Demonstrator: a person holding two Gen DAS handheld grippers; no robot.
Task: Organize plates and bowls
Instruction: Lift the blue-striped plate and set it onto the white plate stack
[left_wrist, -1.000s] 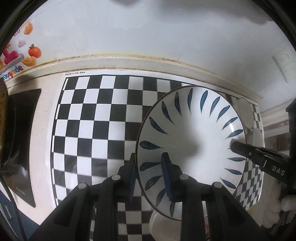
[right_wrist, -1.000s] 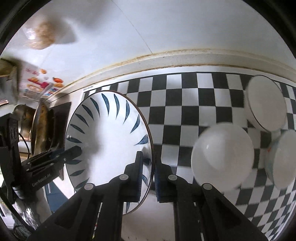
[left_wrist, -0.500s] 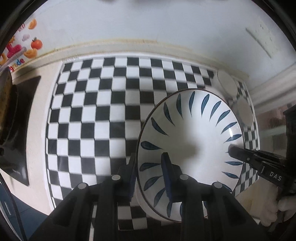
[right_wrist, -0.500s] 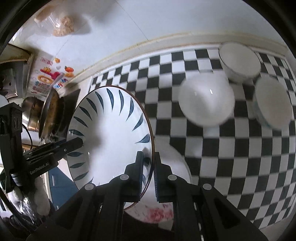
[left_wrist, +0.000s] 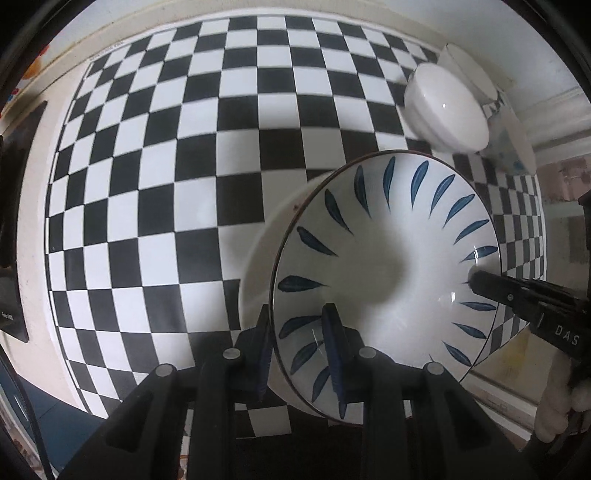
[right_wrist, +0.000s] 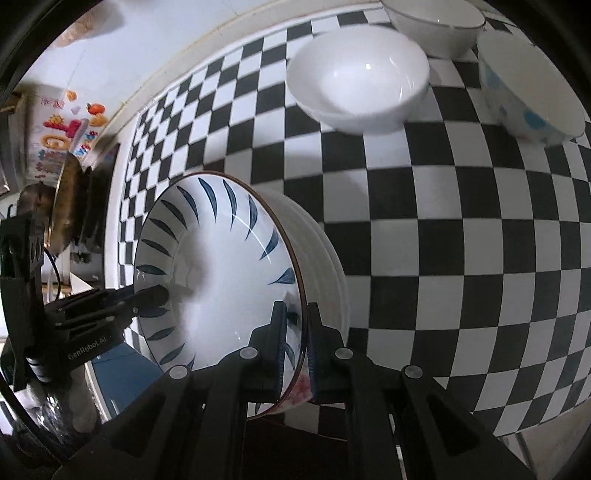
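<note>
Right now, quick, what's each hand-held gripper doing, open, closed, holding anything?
Left hand-held gripper: closed on the rim of the blue-leaf plate.
Right hand-held gripper: closed on the opposite rim of the same plate.

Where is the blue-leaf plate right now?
The blue-leaf plate is gripped at opposite rims by the left claw and right claw, over a white plate stack on the checkered mat.

Black fingers (left_wrist: 334, 354) with silver screws (right_wrist: 248, 353), white lettering, white gloves (left_wrist: 561, 410).
</note>
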